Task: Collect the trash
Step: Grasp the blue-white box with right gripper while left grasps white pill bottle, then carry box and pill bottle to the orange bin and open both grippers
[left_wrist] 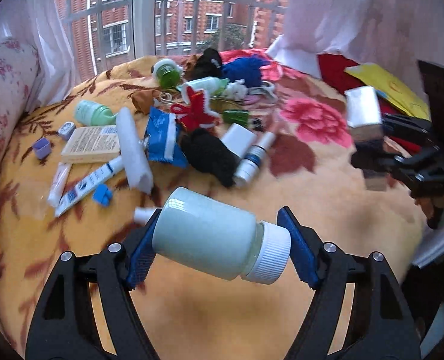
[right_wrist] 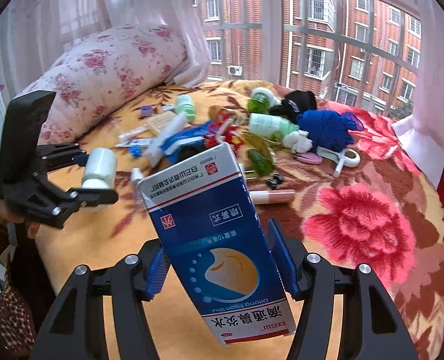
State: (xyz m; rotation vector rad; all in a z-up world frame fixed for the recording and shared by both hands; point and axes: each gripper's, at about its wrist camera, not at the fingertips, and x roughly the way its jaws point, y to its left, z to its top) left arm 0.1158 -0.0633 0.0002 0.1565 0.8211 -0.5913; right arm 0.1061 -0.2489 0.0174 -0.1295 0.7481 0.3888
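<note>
Above a floral blanket (left_wrist: 326, 180) strewn with clutter (left_wrist: 174, 132) by a barred window (right_wrist: 326, 30), my left gripper (left_wrist: 219, 234) clamps a pale bottle (left_wrist: 210, 234) end to end while my right gripper (right_wrist: 222, 261) grips a blue box (right_wrist: 216, 240).

The bottle (left_wrist: 219, 235) sits sideways between the left gripper's (left_wrist: 222, 246) fingers, above the blanket (left_wrist: 222, 315). The pile of trash (left_wrist: 168, 126) lies ahead, a bit left. The right gripper (left_wrist: 368, 153) with its box (left_wrist: 363, 111) is off to the right.
</note>
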